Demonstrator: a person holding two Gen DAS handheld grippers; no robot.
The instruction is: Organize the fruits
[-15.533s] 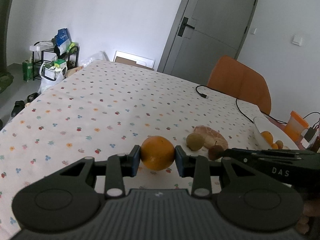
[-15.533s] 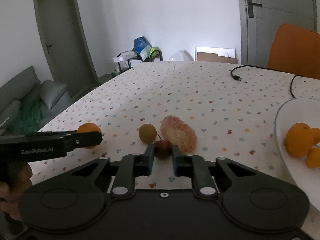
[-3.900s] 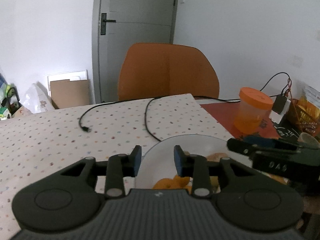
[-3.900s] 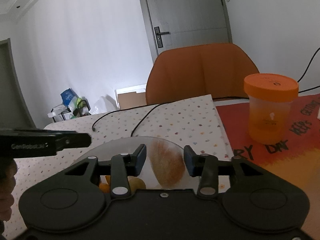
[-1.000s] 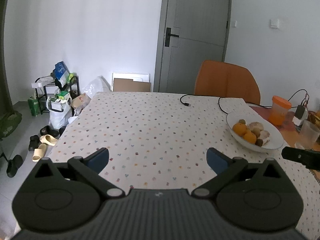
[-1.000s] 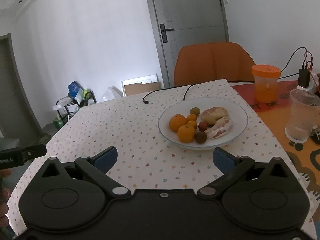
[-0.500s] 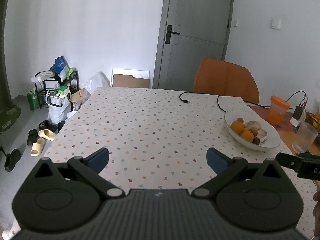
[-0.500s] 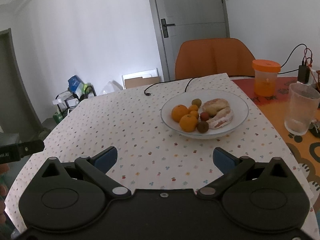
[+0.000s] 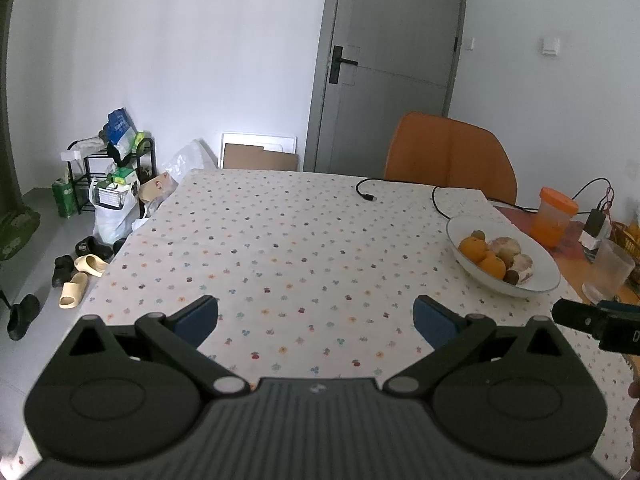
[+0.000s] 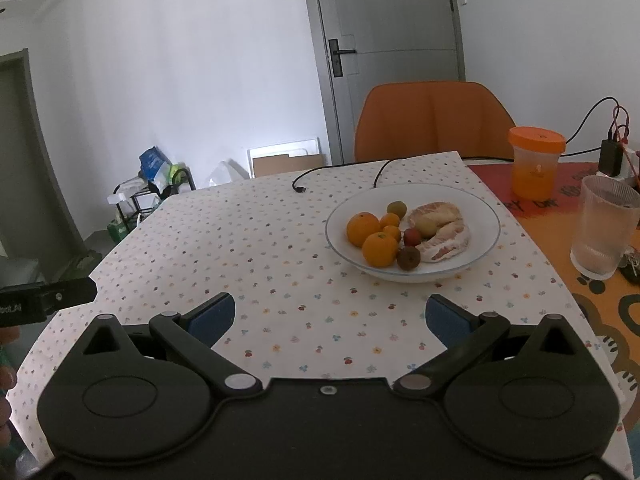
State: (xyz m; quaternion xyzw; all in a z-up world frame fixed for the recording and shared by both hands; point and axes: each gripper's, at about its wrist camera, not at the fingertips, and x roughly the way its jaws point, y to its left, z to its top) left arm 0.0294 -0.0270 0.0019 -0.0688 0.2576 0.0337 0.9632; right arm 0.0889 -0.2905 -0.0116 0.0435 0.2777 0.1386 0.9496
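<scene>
A white plate [image 10: 486, 216] on the dotted tablecloth holds all the fruit: several oranges [image 10: 380, 249], peeled pomelo pieces [image 10: 444, 240], a green-brown round fruit [image 10: 396, 208] and small dark red fruits [image 10: 408, 258]. The left wrist view shows the same plate [image 9: 536, 258] at the right of the table. My right gripper [image 10: 327, 317] is open and empty, well short of the plate. My left gripper [image 9: 316, 318] is also open and empty over the near tablecloth. Each gripper's tip shows at the edge of the other's view.
An orange chair [image 10: 434, 120] stands at the far side. An orange-lidded jar [image 10: 536, 162], a ribbed glass [image 10: 604, 232] and a charger with cables [image 10: 612, 152] sit on the orange mat at the right. A black cable [image 9: 366, 192] lies on the cloth. Shoes [image 9: 76, 276] and a rack [image 9: 104, 168] are on the floor at the left.
Both grippers have drawn back from the plate over the last second and stay wide open. Earlier they carried fruit from the cloth to the plate.
</scene>
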